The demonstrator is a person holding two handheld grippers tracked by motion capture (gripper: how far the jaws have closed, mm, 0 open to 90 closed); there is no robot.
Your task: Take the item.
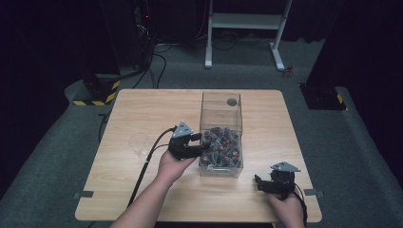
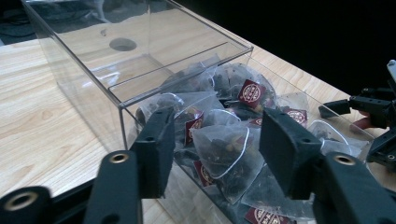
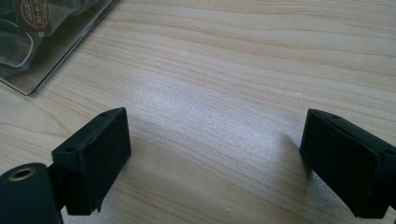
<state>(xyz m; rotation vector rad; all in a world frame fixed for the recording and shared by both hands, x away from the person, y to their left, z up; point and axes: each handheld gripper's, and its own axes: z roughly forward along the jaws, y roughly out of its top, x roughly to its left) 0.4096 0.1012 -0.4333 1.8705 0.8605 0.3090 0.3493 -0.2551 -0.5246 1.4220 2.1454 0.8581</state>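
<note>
A clear plastic box [image 1: 221, 124] stands near the middle of the pale wood-grain surface [image 1: 142, 190], and its near half is heaped with pyramid tea bags [image 2: 219, 149]. The left hand-held gripper [image 1: 197, 142] reaches over the box's left wall with its jaws spread wide and empty, framing one translucent bag at the top of the pile in the left gripper view. These bags will probably handle as very light, soft and crushable: thin mesh over loose dark leaf, each with a small dark-red paper tag [image 2: 252, 91]. A gentle pinch across the upper corner or a seam edge looks the safest hold, since squeezing the belly could split the mesh, and the tags may be strung together with neighbouring bags, though that is hard to tell here. The box walls are rigid, smooth and glossy, with a round hole [image 2: 122, 44] in the far part. A small clear cup [image 1: 139, 142] sits left of the box. The right hand-held gripper [image 1: 260, 183] rests low over bare wood at the near right, jaws wide apart, holding nothing.
</note>
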